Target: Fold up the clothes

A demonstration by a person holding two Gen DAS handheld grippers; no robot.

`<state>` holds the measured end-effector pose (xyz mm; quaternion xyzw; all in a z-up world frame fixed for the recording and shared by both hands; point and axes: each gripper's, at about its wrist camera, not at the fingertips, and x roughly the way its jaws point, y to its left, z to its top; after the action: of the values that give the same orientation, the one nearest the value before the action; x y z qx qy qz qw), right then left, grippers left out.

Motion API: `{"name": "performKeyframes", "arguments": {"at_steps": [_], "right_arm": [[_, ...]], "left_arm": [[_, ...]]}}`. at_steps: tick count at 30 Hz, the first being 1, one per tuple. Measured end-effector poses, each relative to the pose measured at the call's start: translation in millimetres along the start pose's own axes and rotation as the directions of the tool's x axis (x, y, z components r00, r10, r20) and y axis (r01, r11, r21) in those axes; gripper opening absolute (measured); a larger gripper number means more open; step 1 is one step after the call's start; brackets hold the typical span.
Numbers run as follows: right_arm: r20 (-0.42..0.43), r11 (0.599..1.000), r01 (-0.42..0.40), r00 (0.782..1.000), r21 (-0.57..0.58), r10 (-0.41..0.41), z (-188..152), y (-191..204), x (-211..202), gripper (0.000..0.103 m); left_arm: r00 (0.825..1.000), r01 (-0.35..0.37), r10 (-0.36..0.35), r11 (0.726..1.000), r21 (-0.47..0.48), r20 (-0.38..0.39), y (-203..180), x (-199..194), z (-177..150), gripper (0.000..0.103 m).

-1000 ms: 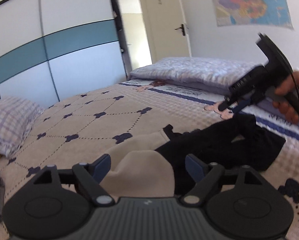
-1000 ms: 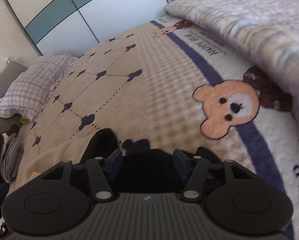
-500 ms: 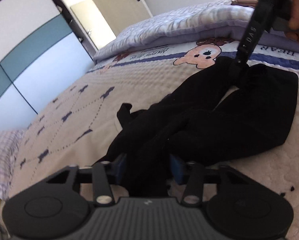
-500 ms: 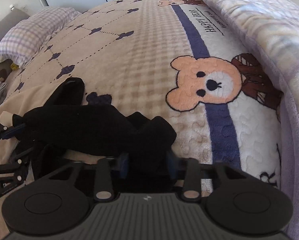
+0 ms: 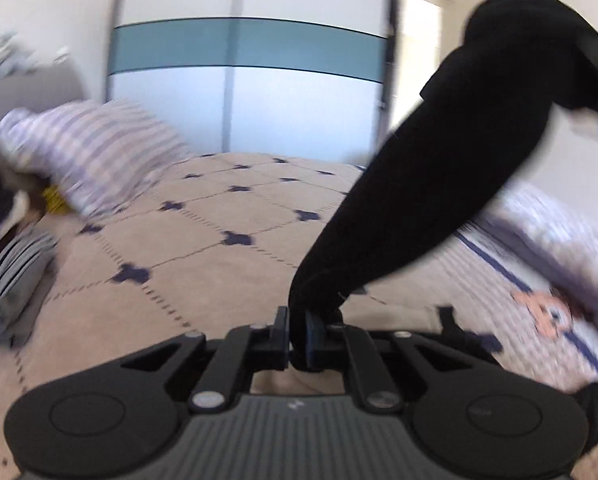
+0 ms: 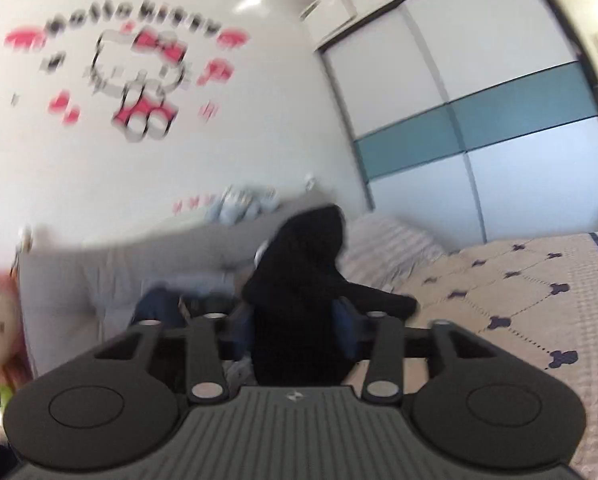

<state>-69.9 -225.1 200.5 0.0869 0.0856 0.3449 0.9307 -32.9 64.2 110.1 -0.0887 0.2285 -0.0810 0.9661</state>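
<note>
The black, soft fabric garment (image 5: 439,168) is off the bed (image 5: 203,248), strung in the air between the two tools. The left gripper (image 5: 297,334) has its jaws narrowed right down on one pinched end, and the jaws are closing further. From there the cloth rises far and to the right toward the other tool at the upper right edge of the left wrist view. In the right wrist view the right gripper (image 6: 299,328) has the black cloth bunched thickly between its blue pads (image 6: 345,322); its jaws are opening, yet the fabric fills the gap and the pads appear to press on it.

Risk, as I judge it: with the right jaws easing apart, that end could slip out and drop in a heap on the beige quilt, so the garment would need spreading again. Both views are blurred, so a fast swing could also tug the thin pinch from the left jaws.

A second ago the garment lay crumpled on the bed and the left jaws stood wide over it; half a second ago both tools were low on the cloth. Now it is lifted clear.
</note>
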Motion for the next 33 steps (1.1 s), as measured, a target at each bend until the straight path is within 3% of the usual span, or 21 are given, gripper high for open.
{"name": "performKeyframes", "arguments": {"at_steps": [1,4,5,7,9,11,13,14,16,18,21,25,27,28,29,30,31,32,33], "right_arm": [[-0.042,0.997,0.063,0.997,-0.046,-0.065,-8.2,3.6,8.2,0.063],[-0.151,0.974,0.227,0.963,0.019,-0.221,-32.8,-27.8,11.9,0.063],[-0.189,0.965,0.248,0.955,0.082,-0.230,-37.6,-45.1,7.5,0.063],[-0.270,0.927,0.345,0.915,0.143,-0.299,-47.6,-74.4,-1.9,0.063],[-0.341,0.905,0.404,0.876,0.131,-0.341,-56.4,-90.5,-10.0,0.063],[-0.400,0.893,0.430,0.848,0.135,-0.348,-68.1,-99.8,-17.9,0.063],[-0.429,0.882,0.441,0.837,0.166,-0.338,-76.4,-102.7,-18.9,0.064],[-0.441,0.876,0.449,0.831,0.175,-0.338,-84.3,-101.8,-19.5,0.064],[-0.477,0.871,0.450,0.821,0.199,-0.315,-94.7,-104.2,-15.2,0.064],[-0.510,0.875,0.437,0.812,0.209,-0.284,-101.9,-104.7,-7.4,0.064],[-0.536,0.880,0.440,0.793,0.176,-0.289,-107.5,-100.8,2.6,0.064],[-0.577,0.878,0.445,0.769,0.177,-0.274,-118.9,-112.8,15.3,0.064],[-0.590,0.878,0.447,0.761,0.174,-0.270,-123.7,-116.8,20.9,0.064],[-0.595,0.879,0.443,0.759,0.175,-0.264,-125.9,-118.5,23.6,0.064],[-0.600,0.881,0.440,0.757,0.175,-0.259,-128.1,-120.2,26.3,0.060],[-0.602,0.884,0.436,0.756,0.168,-0.258,-128.8,-120.3,28.4,0.057],[-0.603,0.888,0.431,0.755,0.160,-0.258,-129.5,-120.4,30.4,0.046],[-0.604,0.891,0.427,0.754,0.154,-0.257,-129.9,-120.5,32.6,0.031],[-0.602,0.892,0.425,0.755,0.150,-0.259,-129.7,-120.2,34.0,0.025]], "left_arm": [[0.999,-0.031,0.032,0.995,-0.094,0.004,23.8,-3.4,2.6,0.008],[0.991,-0.130,0.134,0.967,-0.219,0.003,71.6,-8.2,5.0,0.007],[0.986,-0.163,0.168,0.955,-0.246,-0.001,83.4,-9.4,5.8,0.007],[0.979,-0.197,0.205,0.924,-0.328,-0.011,106.2,-10.9,7.6,0.007],[0.976,-0.203,0.215,0.898,-0.391,-0.012,122.4,-13.2,9.3,0.007],[0.987,-0.149,0.161,0.931,-0.334,0.009,113.4,-13.0,14.1,0.009],[1.000,-0.014,0.013,0.982,-0.188,-0.008,84.8,-6.7,18.1,0.038],[0.999,0.033,-0.036,0.991,-0.127,-0.022,70.1,-2.6,17.0,0.061],[0.998,0.043,-0.046,0.998,-0.043,-0.048,46.3,10.0,12.6,0.084],[0.997,0.030,-0.033,0.999,-0.033,-0.076,40.8,27.4,11.8,0.086],[0.992,0.050,-0.062,0.993,-0.106,-0.111,50.4,53.1,14.7,0.095],[0.989,0.010,-0.029,0.990,-0.137,-0.143,57.6,75.1,17.8,0.095],[0.988,0.025,-0.045,0.990,-0.137,-0.151,58.0,81.1,16.7,0.095],[0.983,0.043,-0.064,0.991,-0.124,-0.171,55.8,86.0,14.2,0.094],[0.978,0.052,-0.070,0.994,-0.094,-0.198,52.0,91.0,10.4,0.086],[0.972,0.041,-0.053,0.998,-0.054,-0.228,47.5,95.8,6.0,0.063],[0.965,0.020,-0.022,1.000,-0.011,-0.263,44.1,101.6,1.6,0.047],[0.959,0.007,-0.005,1.000,0.006,-0.282,44.5,105.4,-1.5,0.016],[0.956,-0.002,0.005,1.000,0.011,-0.292,46.7,108.1,-3.8,0.004]]}}
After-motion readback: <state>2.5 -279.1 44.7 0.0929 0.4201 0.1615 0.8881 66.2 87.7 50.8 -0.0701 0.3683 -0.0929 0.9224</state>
